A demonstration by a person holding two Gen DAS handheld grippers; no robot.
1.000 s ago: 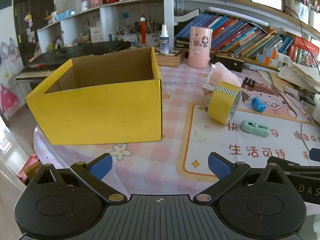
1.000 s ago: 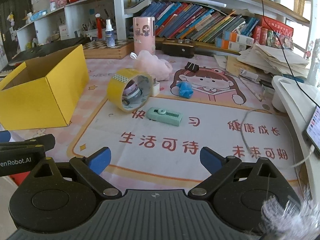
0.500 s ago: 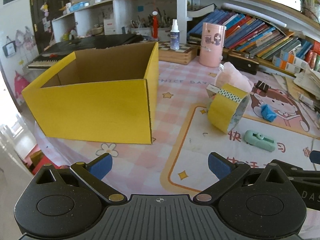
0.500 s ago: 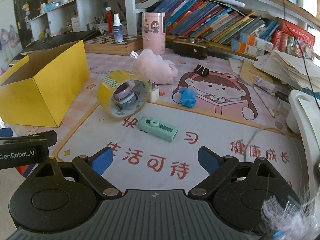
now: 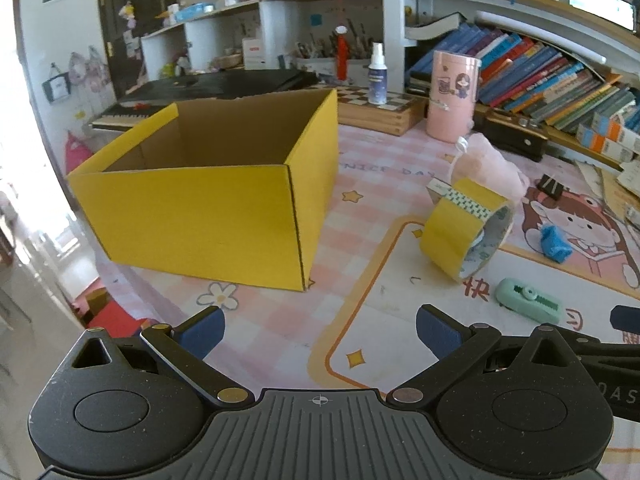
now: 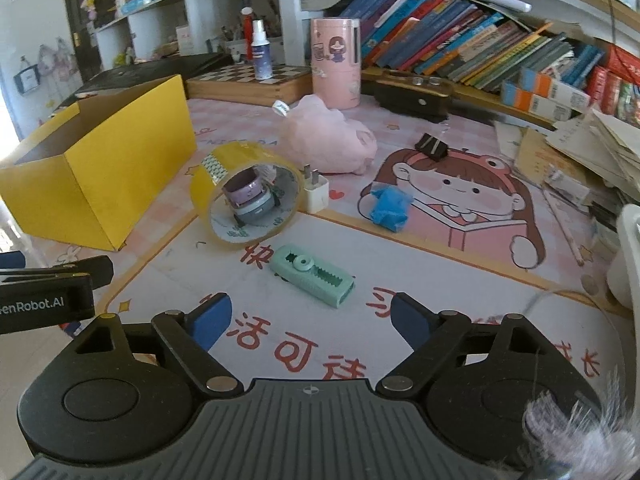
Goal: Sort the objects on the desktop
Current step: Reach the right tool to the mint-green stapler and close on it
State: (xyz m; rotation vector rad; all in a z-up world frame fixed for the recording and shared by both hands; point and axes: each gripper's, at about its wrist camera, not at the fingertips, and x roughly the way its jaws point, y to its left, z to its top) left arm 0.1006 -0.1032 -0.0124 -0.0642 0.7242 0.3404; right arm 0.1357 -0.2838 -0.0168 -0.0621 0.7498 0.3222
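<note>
An open yellow cardboard box (image 5: 208, 208) (image 6: 96, 168) stands on the left of the desk. Right of it a yellow tape roll (image 5: 466, 228) (image 6: 246, 194) lies on its side with smaller tape rolls (image 6: 250, 196) showing through its hole. A mint green cutter (image 6: 312, 276) (image 5: 528, 300) lies just ahead of my right gripper (image 6: 310, 320), whose jaws are closing with nothing between them. My left gripper (image 5: 318, 330) is open over the mat's edge, near the box's front corner. A white plug (image 6: 316, 194), blue scrap (image 6: 388, 208), pink plush (image 6: 332, 140) and black clip (image 6: 432, 146) lie further back.
A pink canister (image 6: 336, 64), a spray bottle (image 6: 260, 54) on a chessboard box (image 6: 252, 82) and a dark case (image 6: 412, 92) line the back. Books (image 6: 460, 52) fill the shelf behind. Stacked papers (image 6: 592, 156) and a white object (image 6: 628, 256) sit at the right edge.
Both grippers moved forward and swung, so the box and tape roll look nearer. The right gripper's fingers have drawn closer together and the green cutter now lies just ahead of them.
</note>
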